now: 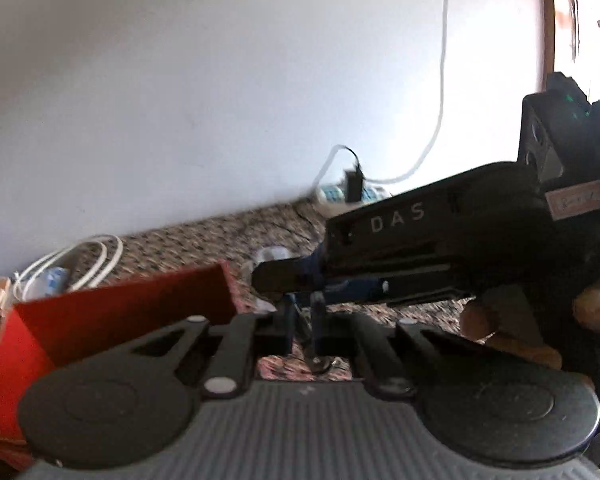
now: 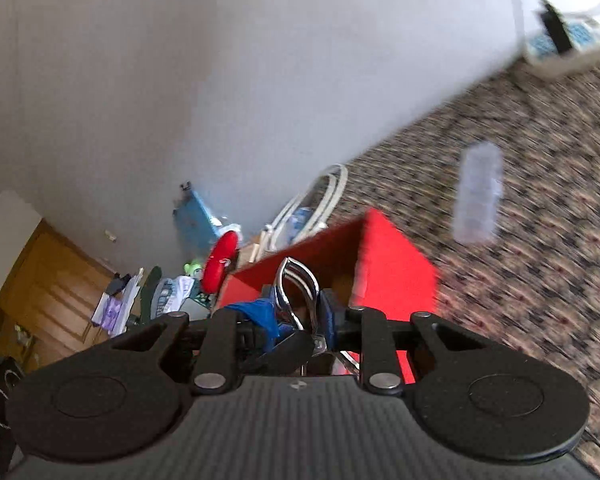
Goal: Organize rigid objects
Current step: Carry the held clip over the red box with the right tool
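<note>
The right gripper (image 2: 296,300) has its two fingers narrow, pinched on a shiny metal tool (image 2: 296,280). The tool stands up between the fingers, at the middle of the right wrist view. A blue bit (image 2: 260,314) sits at 9 o'clock from the tool, touching it. It is too blurry to tell what it is.

Just past the tool is the open red box (image 2: 392,268). The tool is in front of the box, not in it.

The box sits on a spotty carpet (image 2: 540,260). A clear little case (image 2: 478,194) lies on the carpet at 2 o'clock from the box, well apart. A white plug strip (image 2: 568,46) lies far off at 1 o'clock by the wall. A loop of white cord (image 2: 324,196) lies at 12 o'clock from the box, near it. A red disc (image 2: 220,260) is at 9 o'clock, just beside the box.

The left gripper (image 1: 302,312) has its fingers closed tight. I cannot tell if something thin is caught in them. In the left wrist view the other gripper reaches in from 3 o'clock, and a hand (image 1: 500,320) holds it from under.
</note>
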Motion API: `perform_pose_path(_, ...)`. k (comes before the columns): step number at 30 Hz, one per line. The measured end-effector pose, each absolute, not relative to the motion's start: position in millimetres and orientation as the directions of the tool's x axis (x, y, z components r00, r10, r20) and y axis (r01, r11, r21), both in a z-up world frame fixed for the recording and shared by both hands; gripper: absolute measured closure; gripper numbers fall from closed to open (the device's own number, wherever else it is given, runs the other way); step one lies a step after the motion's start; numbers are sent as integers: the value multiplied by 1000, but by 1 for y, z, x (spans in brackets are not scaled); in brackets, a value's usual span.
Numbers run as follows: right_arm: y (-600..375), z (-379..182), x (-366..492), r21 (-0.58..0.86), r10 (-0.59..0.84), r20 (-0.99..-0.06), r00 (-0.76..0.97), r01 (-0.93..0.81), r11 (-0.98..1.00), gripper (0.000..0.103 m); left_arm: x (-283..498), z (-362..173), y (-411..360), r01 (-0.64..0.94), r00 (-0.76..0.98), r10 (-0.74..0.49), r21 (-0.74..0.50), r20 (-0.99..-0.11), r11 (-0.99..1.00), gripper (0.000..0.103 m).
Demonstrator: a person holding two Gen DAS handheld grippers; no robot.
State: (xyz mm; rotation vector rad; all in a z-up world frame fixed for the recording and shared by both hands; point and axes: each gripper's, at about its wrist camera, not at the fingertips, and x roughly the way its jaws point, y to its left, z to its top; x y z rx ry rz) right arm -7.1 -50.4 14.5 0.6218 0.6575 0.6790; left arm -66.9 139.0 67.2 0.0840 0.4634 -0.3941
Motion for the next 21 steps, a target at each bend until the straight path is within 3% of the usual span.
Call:
perform_pose_path(6,10,24,18,662,751,-362,552,-415,624,98,-51,69,189,367,822,-349,-50,-450,929,100)
perform_pose_path(13,61,1,44,579,686,-477,549,-391,715,99,-14,41,232,308,787,-321,-116,-527,944,100)
perform_pose_path(21,75,-14,56,483,573,-548,609,-329,811,98,7,28,275,191,793,-215,-103,-569,976,100)
